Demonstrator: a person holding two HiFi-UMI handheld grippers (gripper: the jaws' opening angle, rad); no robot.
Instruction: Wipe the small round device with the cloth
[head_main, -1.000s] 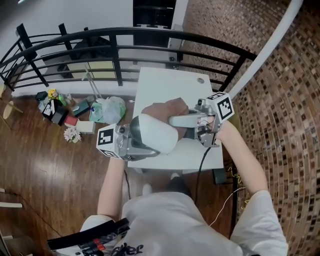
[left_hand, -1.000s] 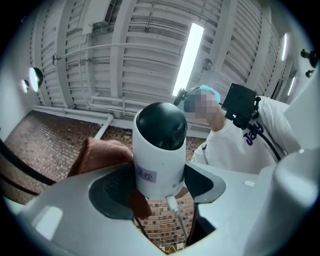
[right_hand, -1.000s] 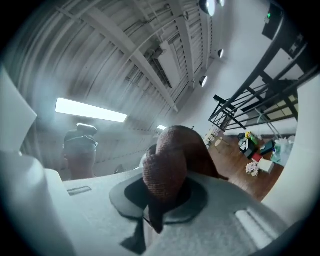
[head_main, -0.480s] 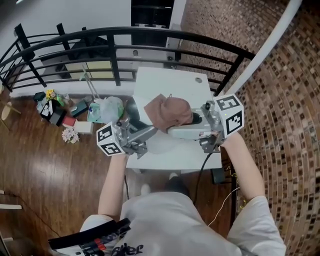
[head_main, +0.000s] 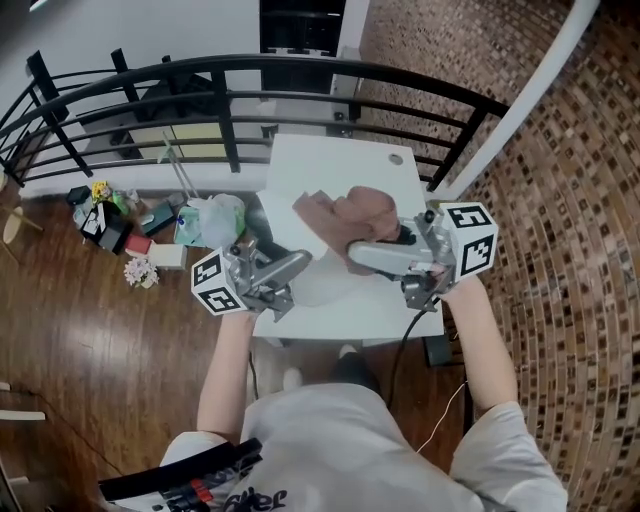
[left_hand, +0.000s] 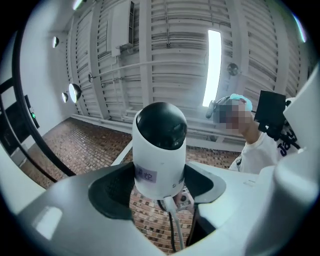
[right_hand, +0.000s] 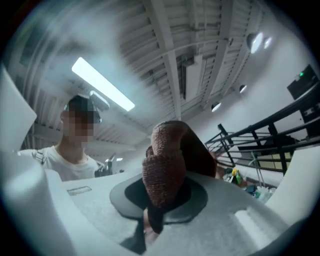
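Note:
In the left gripper view the small round device, white with a black dome on top, stands between the jaws of my left gripper, which is shut on its base. A thin cable hangs below it. In the head view the left gripper points up to the right, and the device is hard to pick out against the white table. My right gripper is shut on the brown cloth, which bunches up above its jaws, to the right of the left gripper. The cloth fills the middle of the right gripper view.
A white table stands below both grippers, with a small round hole near its far right corner. A black railing curves behind it. A plastic bag and clutter lie on the wooden floor at left. A brick wall is at right.
The device was raised close under the head camera with the cloth against it. The left gripper has since tilted and drawn left; the right gripper has rolled and carried the cloth up to the right.

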